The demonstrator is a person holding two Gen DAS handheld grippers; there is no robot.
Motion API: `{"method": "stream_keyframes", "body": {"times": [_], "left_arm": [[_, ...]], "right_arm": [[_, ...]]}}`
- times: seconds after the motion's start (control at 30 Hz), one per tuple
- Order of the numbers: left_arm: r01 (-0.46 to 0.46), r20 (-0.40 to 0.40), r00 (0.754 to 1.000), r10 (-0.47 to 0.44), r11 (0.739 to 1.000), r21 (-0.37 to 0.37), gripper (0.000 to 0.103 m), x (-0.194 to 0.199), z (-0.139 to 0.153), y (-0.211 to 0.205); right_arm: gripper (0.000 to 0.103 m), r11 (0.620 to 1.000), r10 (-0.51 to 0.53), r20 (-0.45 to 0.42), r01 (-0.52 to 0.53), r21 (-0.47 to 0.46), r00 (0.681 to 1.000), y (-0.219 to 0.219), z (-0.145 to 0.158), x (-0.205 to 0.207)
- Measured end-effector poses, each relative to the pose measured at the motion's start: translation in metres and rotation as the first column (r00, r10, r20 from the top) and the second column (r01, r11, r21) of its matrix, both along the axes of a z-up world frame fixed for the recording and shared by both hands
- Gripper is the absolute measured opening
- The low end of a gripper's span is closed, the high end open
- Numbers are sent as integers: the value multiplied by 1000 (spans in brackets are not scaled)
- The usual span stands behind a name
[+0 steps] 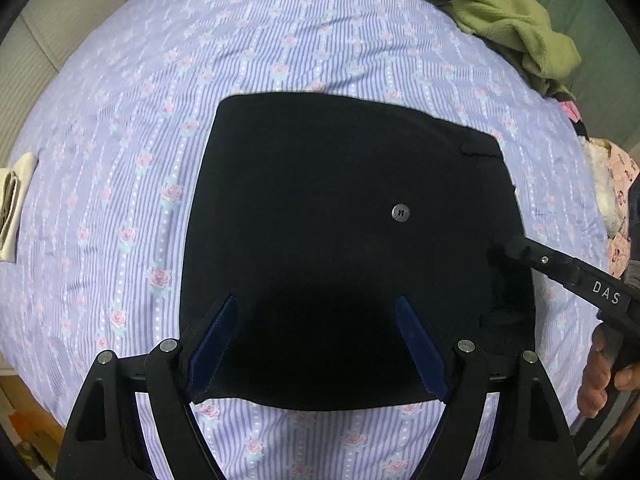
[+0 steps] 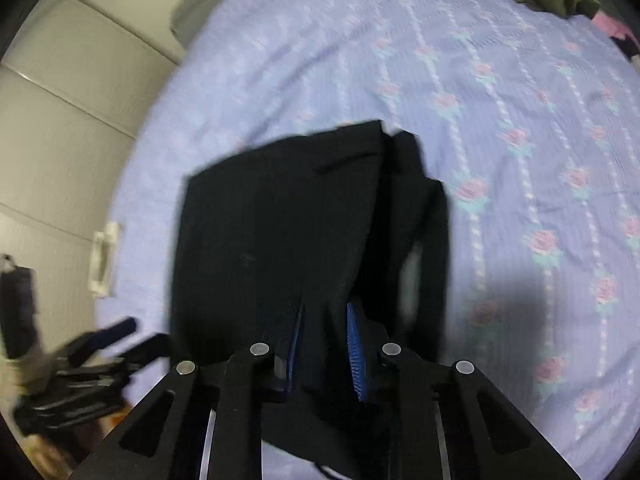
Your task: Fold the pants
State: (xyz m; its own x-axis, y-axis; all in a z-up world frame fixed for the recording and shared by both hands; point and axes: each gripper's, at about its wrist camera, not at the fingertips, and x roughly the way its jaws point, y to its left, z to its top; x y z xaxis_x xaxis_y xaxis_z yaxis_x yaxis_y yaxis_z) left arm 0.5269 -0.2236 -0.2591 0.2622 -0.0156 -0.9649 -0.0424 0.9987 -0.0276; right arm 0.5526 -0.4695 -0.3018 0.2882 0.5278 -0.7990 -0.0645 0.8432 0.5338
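pants (image 1: 340,240) folded flat, waistband rightward | left gripper (image 1: 316,344) jaws wide, empty | right gripper (image 2: 325,350) jaws pinching pants edge

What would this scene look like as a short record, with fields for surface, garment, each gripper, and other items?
surface: bed sheet, lilac stripes with roses
garment: black pants, folded into a compact block, button facing up
left gripper: open, fingers straddling the near edge of the pants
right gripper: fingers closed on a fold of the pants
other items: green garment at the far corner
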Motion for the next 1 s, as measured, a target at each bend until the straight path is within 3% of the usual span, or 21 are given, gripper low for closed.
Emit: {"method": "stream_keyframes", "body": {"times": [0.17, 0.2, 0.23, 0.33, 0.4, 0.57, 0.7, 0.8, 0.93, 1.0], "left_arm": [[-12, 5, 1000, 12, 1000, -21, 81, 8, 6, -5], [-7, 9, 1000, 8, 1000, -17, 81, 8, 7, -6], [2, 15, 1000, -2, 1000, -10, 81, 8, 9, -7], [20, 26, 999, -20, 1000, 0, 81, 9, 11, -8], [22, 28, 999, -22, 1000, 7, 81, 8, 11, -7], [2, 4, 1000, -2, 1000, -2, 81, 7, 4, -3], [24, 6, 1000, -24, 1000, 18, 81, 4, 2, -4], [11, -4, 1000, -11, 999, 31, 81, 4, -3, -1], [-3, 4, 1000, 3, 999, 46, 82, 2, -3, 4], [-2, 8, 1000, 2, 999, 54, 83, 0, -3, 5]], "right_arm": [[22, 1000, -6, -83, 5, -15, 996, 3, -21, 16], [19, 999, -20, -112, 17, -31, 994, 2, -26, 19], [8, 998, -36, -130, 30, -51, 991, 1, -27, 20], [6, 997, -52, -39, 50, -55, 998, -2, 3, 12], [6, 992, -35, 48, 41, -116, 998, -1, 21, 6], [6, 974, -96, -34, 87, -208, 995, -15, -15, 15], [6, 974, -113, 6, 112, -196, 994, -21, -15, 9], [14, 963, -114, -48, 98, -252, 992, -18, -31, 14], [61, 927, -148, 29, 149, -343, 988, -24, -8, 3], [66, 929, -159, 52, 167, -330, 986, -29, 5, -9]]}}
